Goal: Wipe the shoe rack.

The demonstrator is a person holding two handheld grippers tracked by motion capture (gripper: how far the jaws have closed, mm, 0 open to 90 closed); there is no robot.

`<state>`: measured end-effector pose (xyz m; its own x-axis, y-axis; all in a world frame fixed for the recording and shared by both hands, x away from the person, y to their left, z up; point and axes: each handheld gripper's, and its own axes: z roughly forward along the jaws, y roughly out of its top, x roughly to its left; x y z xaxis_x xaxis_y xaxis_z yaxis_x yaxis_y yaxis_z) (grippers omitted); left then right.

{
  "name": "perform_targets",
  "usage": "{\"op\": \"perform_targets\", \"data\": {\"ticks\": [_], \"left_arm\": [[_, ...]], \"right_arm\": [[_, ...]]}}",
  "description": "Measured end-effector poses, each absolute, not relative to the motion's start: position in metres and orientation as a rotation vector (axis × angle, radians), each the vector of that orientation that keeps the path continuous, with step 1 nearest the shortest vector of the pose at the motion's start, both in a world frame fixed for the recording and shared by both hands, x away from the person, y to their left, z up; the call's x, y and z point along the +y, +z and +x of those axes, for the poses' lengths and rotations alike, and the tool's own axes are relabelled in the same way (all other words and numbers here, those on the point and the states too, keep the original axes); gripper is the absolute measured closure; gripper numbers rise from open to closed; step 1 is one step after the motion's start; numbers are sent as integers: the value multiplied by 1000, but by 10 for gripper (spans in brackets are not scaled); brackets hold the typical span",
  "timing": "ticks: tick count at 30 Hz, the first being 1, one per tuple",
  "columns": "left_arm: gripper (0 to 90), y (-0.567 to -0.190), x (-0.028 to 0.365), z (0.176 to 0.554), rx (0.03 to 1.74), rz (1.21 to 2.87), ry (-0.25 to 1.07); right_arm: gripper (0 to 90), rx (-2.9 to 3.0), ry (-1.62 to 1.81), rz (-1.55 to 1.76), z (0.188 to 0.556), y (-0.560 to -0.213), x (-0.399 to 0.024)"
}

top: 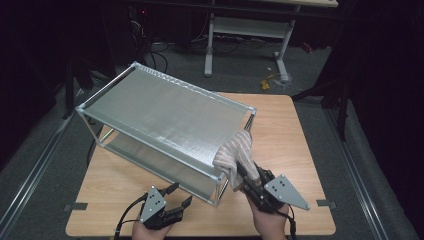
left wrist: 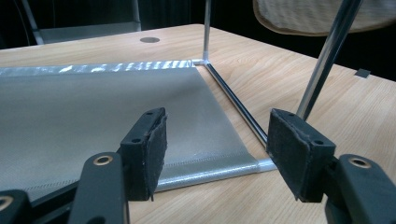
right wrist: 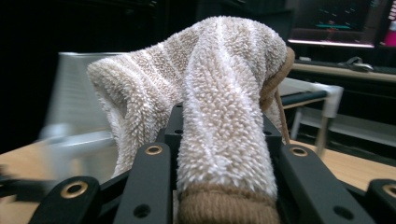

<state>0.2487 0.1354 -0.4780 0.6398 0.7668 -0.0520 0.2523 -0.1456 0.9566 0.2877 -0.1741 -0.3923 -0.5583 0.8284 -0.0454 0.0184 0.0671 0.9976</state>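
A two-tier metal rack [top: 165,110] with grey fabric shelves stands on the wooden table [top: 285,130]. A beige striped towel [top: 234,154] lies over the rack's near right corner. My right gripper [top: 246,181] is shut on the towel [right wrist: 224,112], which bulges up between its jaws. At the front of the table my left gripper [top: 181,196] is open and holds nothing. Its jaws face the lower shelf [left wrist: 93,112] and the corner post [left wrist: 322,65] of the rack, with the towel's edge [left wrist: 317,14] above.
The table's front edge runs just below both hands. Bare wood [top: 280,145] lies to the right of the rack. A white desk frame [top: 245,30] stands on the floor beyond the table. Tape marks [top: 75,206] sit at the table's front corners.
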Motion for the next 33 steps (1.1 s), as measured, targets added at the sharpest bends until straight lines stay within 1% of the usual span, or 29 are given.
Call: {"op": "perform_targets", "data": {"ticks": [10,16,19,23,28,33], "left_arm": [[384,-478,138,248,843,1692,546],[385,-478,137,248,837,1699,544],[385,-478,137,248,840,1695,544],[385,-478,137,247,841,1694,543],[385,-478,135,247,835,1699,543],[385,-479,134,249,838,1705,540]], "right_arm": [[677,1608,1433,1016,369,-391,-197],[676,1574,1363,1093,398,-387,-210],[677,1549,1347,1121,401,-385,-218],[678,1526,1341,1147,397,-388,-230],[679,1550,1326,1177,390,-405,-239],[680,1592,1303,1180,388,-419,-233]]}}
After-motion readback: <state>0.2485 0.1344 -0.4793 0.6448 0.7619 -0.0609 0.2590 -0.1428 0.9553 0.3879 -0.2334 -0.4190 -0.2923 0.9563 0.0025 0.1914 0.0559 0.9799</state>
